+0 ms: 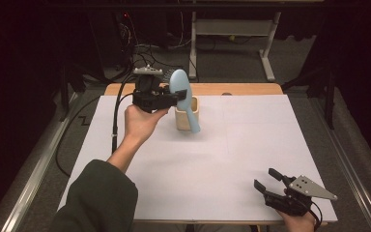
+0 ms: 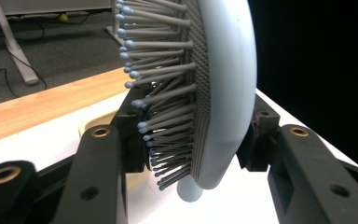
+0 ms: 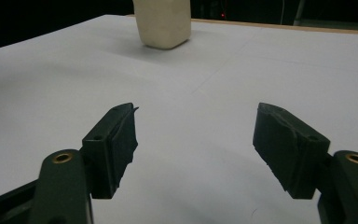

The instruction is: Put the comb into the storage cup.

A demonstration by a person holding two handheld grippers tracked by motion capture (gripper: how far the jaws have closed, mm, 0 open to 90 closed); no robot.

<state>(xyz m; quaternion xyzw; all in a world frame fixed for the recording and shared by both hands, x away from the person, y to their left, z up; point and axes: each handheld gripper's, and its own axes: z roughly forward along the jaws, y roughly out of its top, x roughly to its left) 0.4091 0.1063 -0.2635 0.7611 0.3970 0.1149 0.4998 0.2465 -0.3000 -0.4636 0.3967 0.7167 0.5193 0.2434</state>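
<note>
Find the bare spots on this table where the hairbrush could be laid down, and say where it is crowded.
The white table is bare across its middle, between the cup and the right gripper, and along its far right side. It is crowded only at the far left, where the left gripper holds the hairbrush above the cup.
</note>
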